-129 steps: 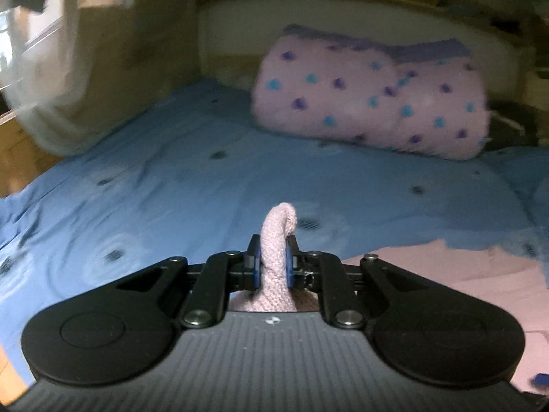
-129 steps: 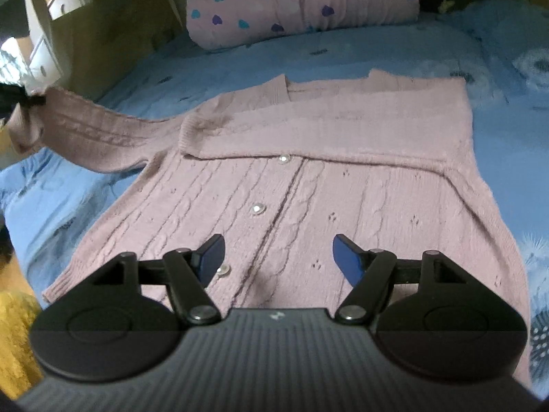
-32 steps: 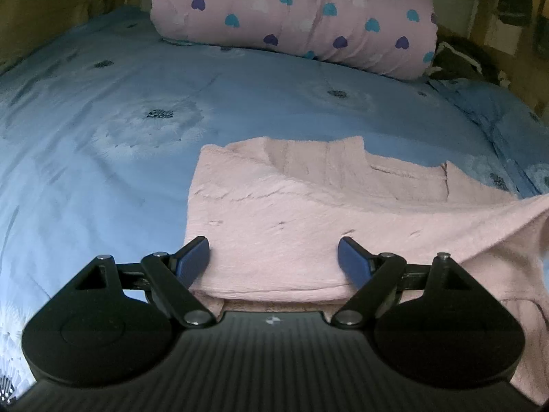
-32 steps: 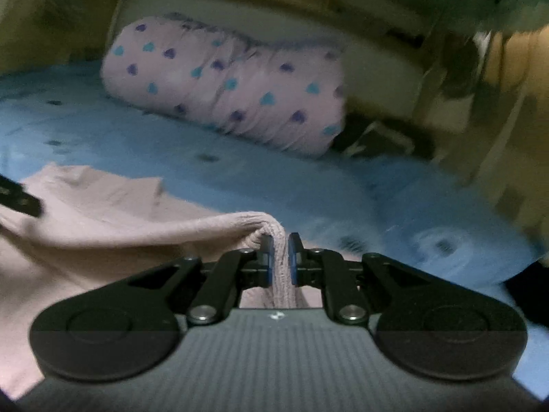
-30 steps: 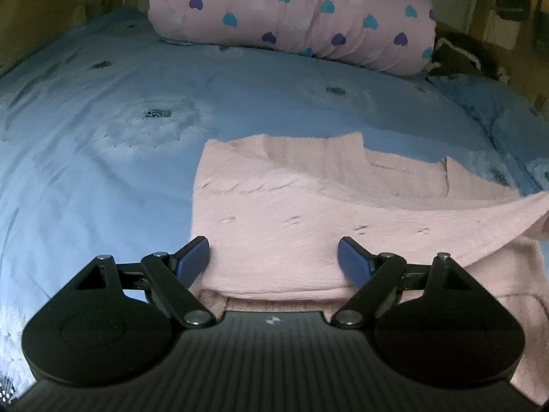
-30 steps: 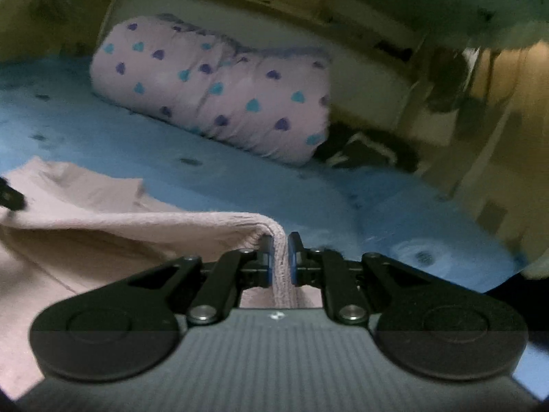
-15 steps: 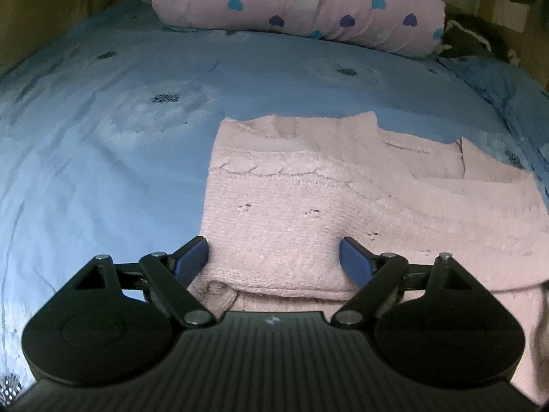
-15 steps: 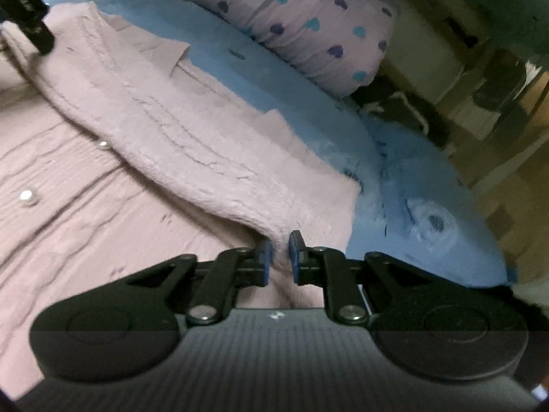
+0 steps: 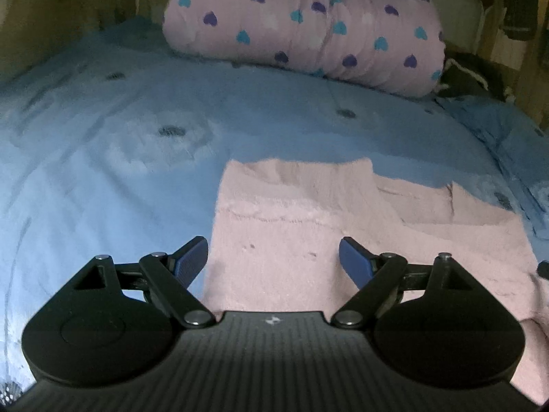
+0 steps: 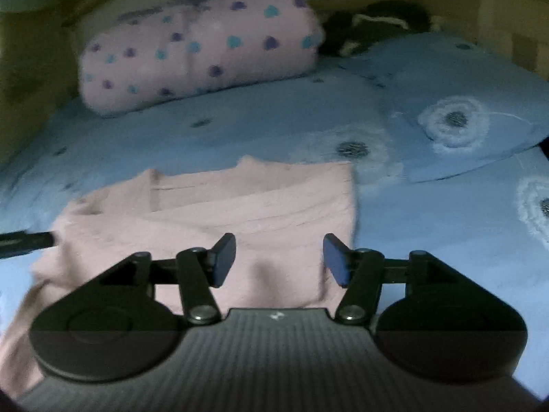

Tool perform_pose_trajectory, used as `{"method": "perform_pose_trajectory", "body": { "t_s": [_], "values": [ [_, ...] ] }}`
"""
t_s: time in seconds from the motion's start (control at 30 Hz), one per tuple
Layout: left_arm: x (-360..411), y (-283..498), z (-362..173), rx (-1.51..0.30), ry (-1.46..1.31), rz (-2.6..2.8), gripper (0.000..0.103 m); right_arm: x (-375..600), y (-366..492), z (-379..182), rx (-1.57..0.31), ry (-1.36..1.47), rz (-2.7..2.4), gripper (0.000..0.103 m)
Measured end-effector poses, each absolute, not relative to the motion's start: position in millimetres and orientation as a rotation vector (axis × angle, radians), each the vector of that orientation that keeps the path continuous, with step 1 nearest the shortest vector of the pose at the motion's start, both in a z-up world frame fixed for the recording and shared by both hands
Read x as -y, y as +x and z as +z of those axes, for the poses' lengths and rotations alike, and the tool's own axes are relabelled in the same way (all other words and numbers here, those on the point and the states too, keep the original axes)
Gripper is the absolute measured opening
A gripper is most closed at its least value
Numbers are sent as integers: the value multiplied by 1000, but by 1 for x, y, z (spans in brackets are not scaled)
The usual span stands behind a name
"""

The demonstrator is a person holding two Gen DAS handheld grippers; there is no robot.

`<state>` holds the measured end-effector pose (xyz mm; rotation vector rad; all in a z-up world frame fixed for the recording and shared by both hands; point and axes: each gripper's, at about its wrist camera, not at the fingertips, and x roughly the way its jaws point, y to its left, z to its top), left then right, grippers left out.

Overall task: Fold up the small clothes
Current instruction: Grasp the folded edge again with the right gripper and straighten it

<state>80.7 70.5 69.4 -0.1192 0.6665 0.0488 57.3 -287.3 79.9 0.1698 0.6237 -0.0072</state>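
Note:
A pale pink knitted cardigan [image 9: 343, 233] lies flat on the blue bed sheet [image 9: 103, 144] with both sleeves folded across its front. It also shows in the right wrist view [image 10: 247, 213]. My left gripper [image 9: 273, 261] is open and empty over the cardigan's left edge. My right gripper [image 10: 279, 261] is open and empty over the cardigan's right side. A dark tip of the left gripper [image 10: 24, 240] shows at the left edge of the right wrist view.
A rolled pink blanket with heart prints [image 9: 308, 24] lies at the head of the bed; it also shows in the right wrist view [image 10: 199, 55]. A blue pillow [image 10: 463, 113] lies at the right. A dark bundle [image 10: 374, 31] sits behind it.
My right gripper has laid the sleeve across the cardigan's front, let go and opened. The left gripper had earlier released the other sleeve and stays open.

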Motion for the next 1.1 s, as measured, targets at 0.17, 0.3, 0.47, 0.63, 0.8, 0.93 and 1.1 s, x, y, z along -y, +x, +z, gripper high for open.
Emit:
{"method": "perform_pose_trajectory", "body": {
  "t_s": [0.17,0.3,0.47,0.63,0.8,0.93,1.1],
  "values": [
    [-70,80,73,-617,-128,22,61,291,87,49,-707,193,12,55],
    [-67,79,72,-602,-153,-32,59,278,87,45,-728,135,88,21],
    [-61,83,67,-599,-153,-69,60,275,76,75,-588,129,50,18],
    [-65,98,47,-690,-161,-29,60,279,72,93,-412,48,-103,18],
    [-68,108,32,-761,-75,90,61,286,94,62,-553,60,-96,18],
    [-79,108,30,-769,-125,89,61,291,105,31,-636,8,-142,22],
    [-76,102,40,-767,-141,86,62,288,102,34,-625,10,-155,25]
  ]
}}
